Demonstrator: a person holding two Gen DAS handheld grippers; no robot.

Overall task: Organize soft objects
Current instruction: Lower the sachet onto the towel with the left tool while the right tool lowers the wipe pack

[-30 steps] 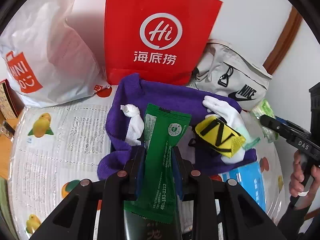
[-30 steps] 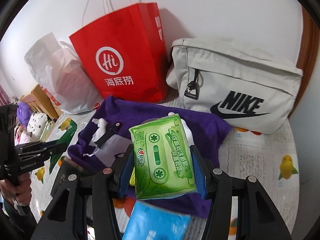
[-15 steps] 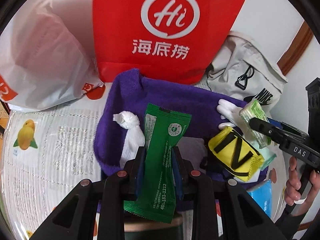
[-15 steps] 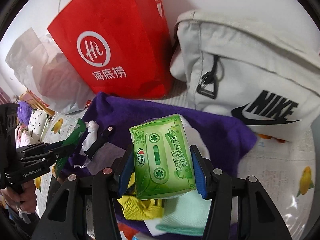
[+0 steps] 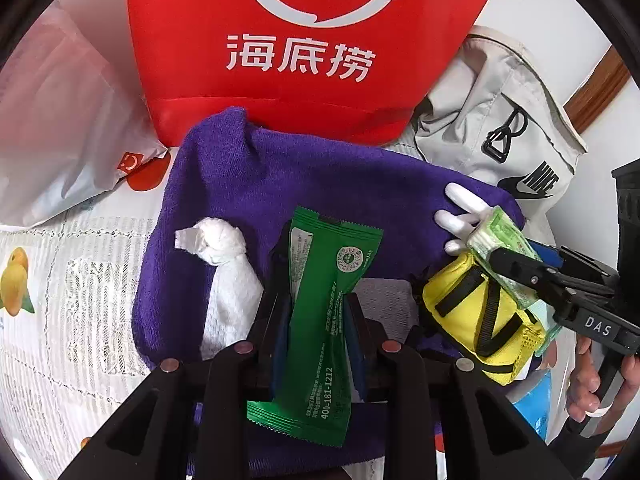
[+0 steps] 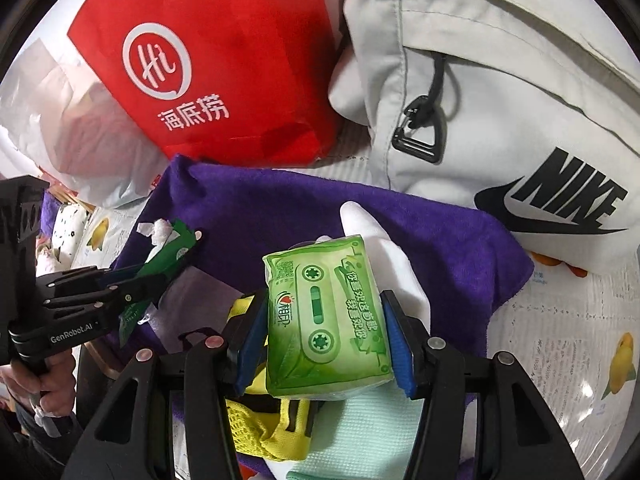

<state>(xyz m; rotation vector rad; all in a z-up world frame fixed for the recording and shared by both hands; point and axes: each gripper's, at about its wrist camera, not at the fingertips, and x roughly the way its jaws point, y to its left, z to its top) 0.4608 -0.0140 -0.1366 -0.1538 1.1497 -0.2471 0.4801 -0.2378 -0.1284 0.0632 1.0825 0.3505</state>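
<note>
**Two packets over the purple towel**

Left hand-held gripper (image 5: 316,316) pinches the green sachet (image 5: 320,320); right hand-held gripper (image 6: 324,332) clamps the tissue pack (image 6: 326,316). Both hover above the purple towel (image 5: 280,176): lower gently, release flat, avoid crushing.

"Hi 海底捞" on red bag (image 5: 304,40); "NIKE" on grey bag (image 6: 520,120); "400-181-1212" on green sachet (image 5: 324,320)

Right tongs (image 6: 326,334) clamping green tissue pack (image 6: 326,316), above purple towel (image 6: 440,236)

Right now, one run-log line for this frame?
left gripper: shut on green sachet | right gripper: shut on tissue pack | both over purple towel
</note>
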